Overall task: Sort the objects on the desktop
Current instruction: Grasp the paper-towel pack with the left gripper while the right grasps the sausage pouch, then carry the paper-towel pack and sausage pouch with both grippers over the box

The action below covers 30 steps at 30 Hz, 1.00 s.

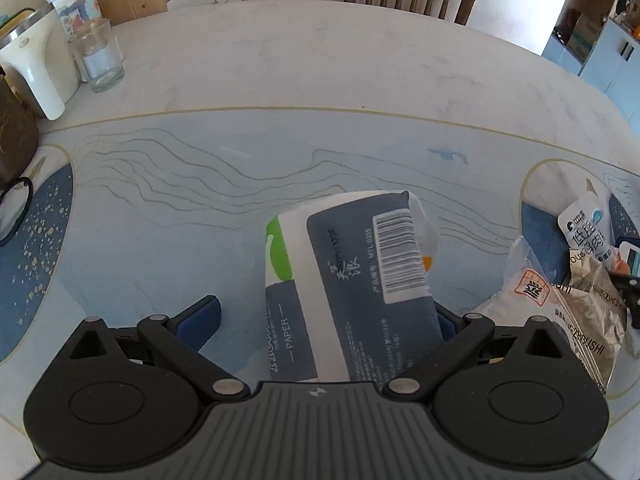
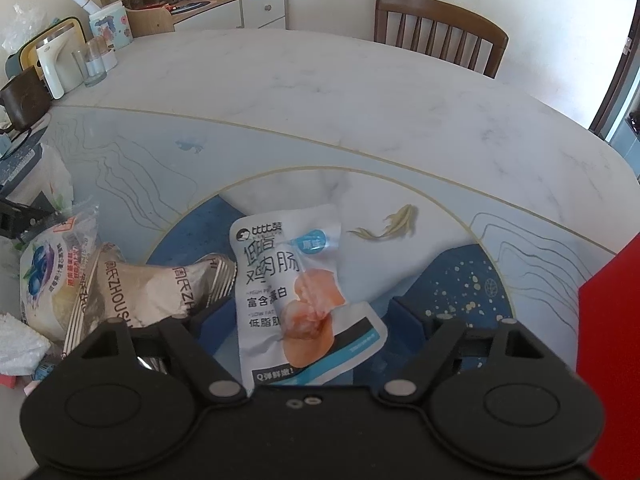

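Across the whole lower half of both frames spreads the pale surface (image 1: 320, 60) with its blue patterned mat, most of it bare, so the sorting looks barely begun. Largest of the loose things is the tissue pack (image 1: 352, 280), grey and white with a barcode, filling the lower centre of the left wrist view; it stands between the jaws of the left gripper (image 1: 326, 320), whose left pad sits clear of it while the right pad is hidden behind it, so whether it is gripped cannot be told. At the left of the right wrist view a heap of snack bags (image 2: 132, 292) waits unsorted, a blueberry bun wrapper among them. Smaller, at lower centre of that view, lies the sausage pouch (image 2: 296, 292), flat on the mat between the jaws of the right gripper (image 2: 312, 320); these stand apart and do not appear to press it yet. Everything visible seemingly remains to be placed.
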Each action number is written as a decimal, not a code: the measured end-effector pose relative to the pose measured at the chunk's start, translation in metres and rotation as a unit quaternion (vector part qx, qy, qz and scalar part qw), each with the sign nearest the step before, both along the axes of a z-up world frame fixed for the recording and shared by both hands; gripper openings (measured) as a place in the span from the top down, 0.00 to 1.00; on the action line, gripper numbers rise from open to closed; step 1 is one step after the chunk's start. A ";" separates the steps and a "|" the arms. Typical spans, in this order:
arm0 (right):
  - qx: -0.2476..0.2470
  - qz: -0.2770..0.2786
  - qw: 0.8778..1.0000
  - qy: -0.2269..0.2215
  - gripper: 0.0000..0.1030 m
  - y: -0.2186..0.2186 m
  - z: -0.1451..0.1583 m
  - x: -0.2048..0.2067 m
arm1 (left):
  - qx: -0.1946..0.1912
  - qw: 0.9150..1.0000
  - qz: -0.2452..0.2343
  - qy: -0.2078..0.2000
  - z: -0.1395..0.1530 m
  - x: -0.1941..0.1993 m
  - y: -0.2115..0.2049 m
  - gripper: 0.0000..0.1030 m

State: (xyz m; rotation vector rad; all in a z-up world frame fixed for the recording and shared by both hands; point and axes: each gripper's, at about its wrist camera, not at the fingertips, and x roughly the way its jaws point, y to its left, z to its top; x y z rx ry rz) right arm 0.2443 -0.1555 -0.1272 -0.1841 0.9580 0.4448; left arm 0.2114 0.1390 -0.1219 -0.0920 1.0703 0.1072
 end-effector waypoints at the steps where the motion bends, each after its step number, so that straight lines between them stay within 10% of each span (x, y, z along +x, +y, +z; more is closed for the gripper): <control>1: 0.001 -0.001 1.000 -0.002 0.28 0.000 0.000 -0.001 | 0.001 1.000 0.000 0.000 0.000 0.000 0.000 0.01; 14: 0.012 -0.023 1.000 -0.007 0.39 -0.001 0.007 -0.008 | 0.014 1.000 -0.015 -0.010 0.008 -0.007 -0.007 0.56; 30: 0.046 -0.073 0.996 -0.011 0.40 -0.036 0.036 -0.036 | -0.008 0.999 -0.018 -0.033 0.044 -0.025 -0.018 0.64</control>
